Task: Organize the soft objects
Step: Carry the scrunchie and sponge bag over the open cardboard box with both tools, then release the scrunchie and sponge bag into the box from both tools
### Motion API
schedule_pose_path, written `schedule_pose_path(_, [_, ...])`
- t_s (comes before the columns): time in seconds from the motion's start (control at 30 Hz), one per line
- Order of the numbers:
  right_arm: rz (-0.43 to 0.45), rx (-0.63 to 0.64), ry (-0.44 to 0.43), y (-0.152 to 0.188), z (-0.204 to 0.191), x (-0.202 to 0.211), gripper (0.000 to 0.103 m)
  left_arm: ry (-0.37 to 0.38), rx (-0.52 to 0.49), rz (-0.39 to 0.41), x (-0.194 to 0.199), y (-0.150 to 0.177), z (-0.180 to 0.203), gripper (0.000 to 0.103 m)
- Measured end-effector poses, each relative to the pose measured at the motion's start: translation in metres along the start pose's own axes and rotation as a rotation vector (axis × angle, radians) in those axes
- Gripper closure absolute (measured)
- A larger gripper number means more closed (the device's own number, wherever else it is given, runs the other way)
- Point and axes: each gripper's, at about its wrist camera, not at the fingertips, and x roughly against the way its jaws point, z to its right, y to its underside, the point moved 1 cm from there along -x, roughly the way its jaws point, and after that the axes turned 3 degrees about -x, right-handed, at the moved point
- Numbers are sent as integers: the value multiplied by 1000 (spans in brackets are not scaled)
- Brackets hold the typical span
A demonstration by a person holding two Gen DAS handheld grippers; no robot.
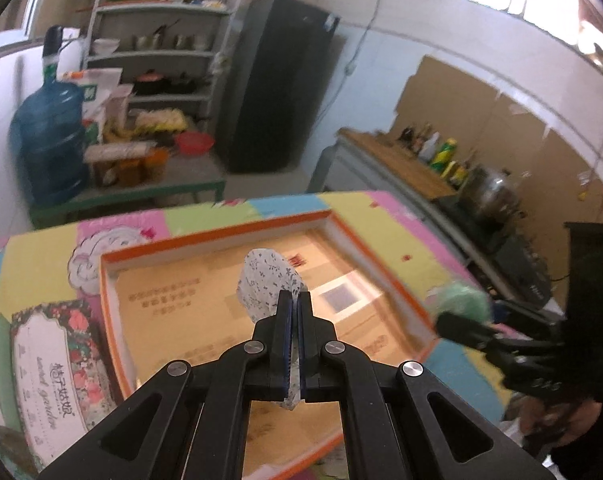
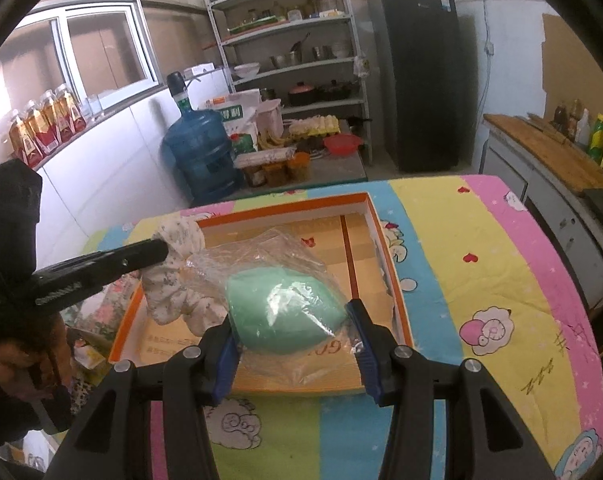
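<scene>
My left gripper (image 1: 294,300) is shut on a white floral cloth (image 1: 267,284) and holds it above the orange-rimmed box (image 1: 213,236). The cloth (image 2: 177,272) hangs from the left gripper's tip (image 2: 159,250) in the right wrist view. My right gripper (image 2: 291,316) is shut on a green soft object in a clear plastic bag (image 2: 285,312), held over the near part of the box (image 2: 397,280). In the left wrist view the green object (image 1: 459,302) and right gripper (image 1: 457,322) are at the box's right rim.
The box lies on a table with a colourful cartoon cloth (image 2: 473,300). A floral-printed pack (image 1: 57,372) lies left of the box. Behind are a blue water jug (image 2: 201,152), shelves (image 2: 293,40), a black fridge (image 2: 417,80) and a counter with bottles (image 2: 573,140).
</scene>
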Motion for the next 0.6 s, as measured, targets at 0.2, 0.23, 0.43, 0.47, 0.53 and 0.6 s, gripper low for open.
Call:
schedule_pose_path(0.2, [-49, 9, -16, 3, 5, -26, 52, -86, 10, -61, -21, 8, -20, 101])
schedule_pose_path(0.23, [-57, 14, -16, 3, 5, -30, 52, -97, 17, -69, -23, 10, -22, 101])
schedule_pose_path(0.43, [-104, 20, -21, 4, 7, -54, 52, -150, 40, -106, -36, 11, -34, 101])
schedule_pose_path(0.47, [-108, 17, -22, 3, 7, -57, 52, -153, 38, -108, -38, 11, -34, 101])
schedule_pose_path(0.53, [-118, 13, -21, 2, 10, -63, 52, -146, 34, -109, -40, 11, -34, 100])
schedule_pose_path(0.6, [-127, 8, -19, 2, 12, -67, 52, -139, 30, -111, -41, 11, -34, 99])
